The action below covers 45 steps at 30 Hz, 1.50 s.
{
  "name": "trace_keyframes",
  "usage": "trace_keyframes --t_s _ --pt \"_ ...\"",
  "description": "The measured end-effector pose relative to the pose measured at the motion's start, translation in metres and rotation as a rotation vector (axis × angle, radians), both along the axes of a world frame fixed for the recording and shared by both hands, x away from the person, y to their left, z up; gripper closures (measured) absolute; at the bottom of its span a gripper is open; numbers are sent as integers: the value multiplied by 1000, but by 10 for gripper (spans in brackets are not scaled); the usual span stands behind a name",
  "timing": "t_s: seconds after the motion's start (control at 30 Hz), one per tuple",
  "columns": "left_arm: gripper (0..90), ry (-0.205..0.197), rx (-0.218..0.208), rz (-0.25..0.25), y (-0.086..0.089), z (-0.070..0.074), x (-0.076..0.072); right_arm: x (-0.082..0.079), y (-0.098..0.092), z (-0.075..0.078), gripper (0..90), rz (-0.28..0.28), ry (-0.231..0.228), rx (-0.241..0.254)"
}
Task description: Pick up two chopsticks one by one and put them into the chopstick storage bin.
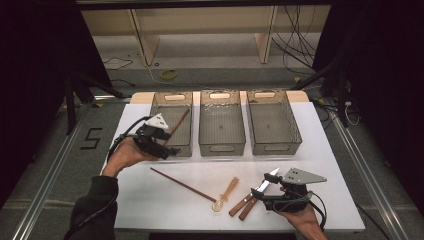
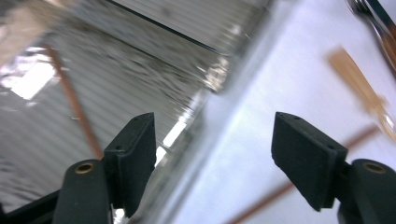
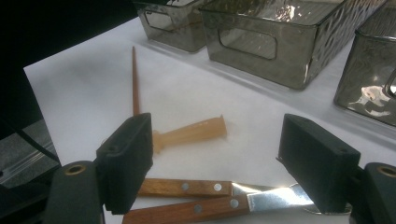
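I have the left gripper at the near edge of the left bin, at its left corner, and its jaws stand wide with nothing between them. In the left gripper view the jaws frame the near wall of this bin and the white surface beside it. One chopstick lies inside the left bin, leaning from the floor of the bin up toward its right wall; in the left gripper view I see it as a blurred brown stick behind the clear wall. The second chopstick lies on the surface, well apart from the bin, slanting from left to right toward the spoon.

My right gripper rests low at the near right of the surface, jaws also wide, not pressing on anything. In the right gripper view, two knives with wooden handles lie between and just under the jaws, their steel blades pointing to the right jaw. The beige spoon lies just behind them, and the chopstick points away toward the bins. The middle bin and the right bin stand beside the left one in one row at the far side.
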State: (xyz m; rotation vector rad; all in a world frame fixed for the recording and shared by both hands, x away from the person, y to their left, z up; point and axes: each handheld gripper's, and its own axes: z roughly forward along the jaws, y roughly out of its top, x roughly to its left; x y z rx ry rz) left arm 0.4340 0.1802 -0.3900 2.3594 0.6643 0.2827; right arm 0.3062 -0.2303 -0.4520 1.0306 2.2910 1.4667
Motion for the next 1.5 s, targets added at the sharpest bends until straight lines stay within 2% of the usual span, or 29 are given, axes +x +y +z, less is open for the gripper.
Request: trace_keyframes --t_s 0.1,0.2,0.33,0.4,0.5,0.9,1.1,1.23,1.5 --pt "291 11 51 -53 -9 -4 -10 0 0 0 270 1 0 -2" --pt "275 17 73 -81 -12 -8 -15 0 0 0 270 0 0 -3" --pt "258 43 89 -99 -14 -16 -19 0 0 0 270 2 0 -2" --pt "247 56 111 -117 -16 -20 -22 0 0 0 270 1 1 -3" --pt "244 77 134 -140 -19 -26 -23 0 1 0 270 2 0 -3" --pt "283 126 294 -238 -37 -48 -21 0 1 0 270 5 3 -2" --pt "338 151 318 -255 -38 -58 -19 0 1 0 270 6 4 -3" --pt "381 156 349 -273 -38 -62 -18 0 1 0 270 6 4 -4" --pt "500 175 372 -293 -40 -71 -18 0 1 0 270 7 5 -3"
